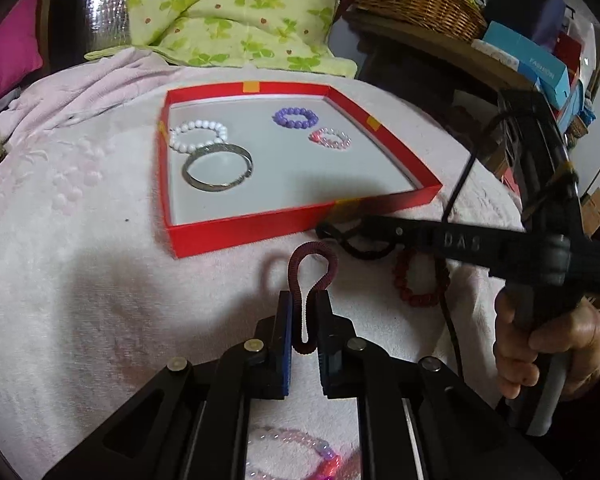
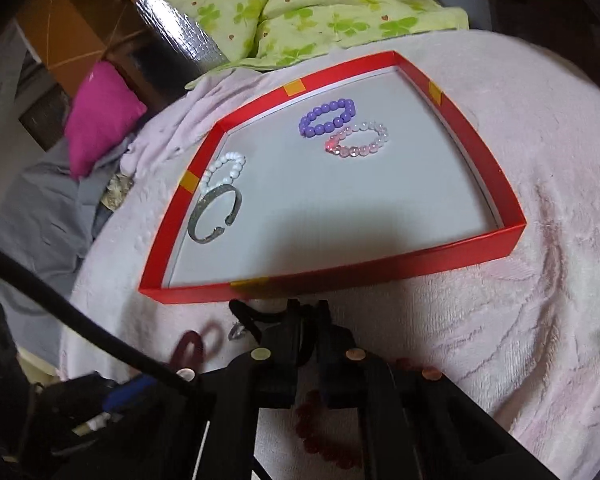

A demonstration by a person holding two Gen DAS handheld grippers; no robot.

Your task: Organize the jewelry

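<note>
White bead bracelet (image 1: 198, 135): we see it at the far left inside the red tray (image 1: 244, 229), touching the metal bangle.
Metal bangle (image 1: 218, 167): an open-ended grey band, lying flat just nearer than the white beads, close to the tray's left wall.
Purple bead bracelet (image 1: 295, 117): far middle of the tray, its pink-and-clear neighbour (image 1: 330, 139) just right of it.
Left gripper (image 1: 305, 300): we find its pads pressed together on a dark red elastic hair band (image 1: 314, 268), squeezing it into a narrow loop that sticks out ahead, above the pale pink blanket (image 1: 80, 280), just near of the tray's front wall.
Pink bead bracelet (image 1: 296, 446): on the blanket under the left tool, partly hidden by its arms.
Right gripper (image 2: 309, 312): jaws closed on a black band (image 2: 246, 314) at the tray's near wall; in the left view a black loop (image 1: 364, 250) hangs from its tips.
Dark red bead bracelet (image 1: 422, 280): on the blanket right of the hair band, partly covered by the right tool and its cable.
Hand (image 1: 548, 348): wrapped round the right tool's grip, far right.
Beyond the tray: a green floral quilt (image 1: 228, 12) and, further right, a wicker basket (image 1: 416, 0).
</note>
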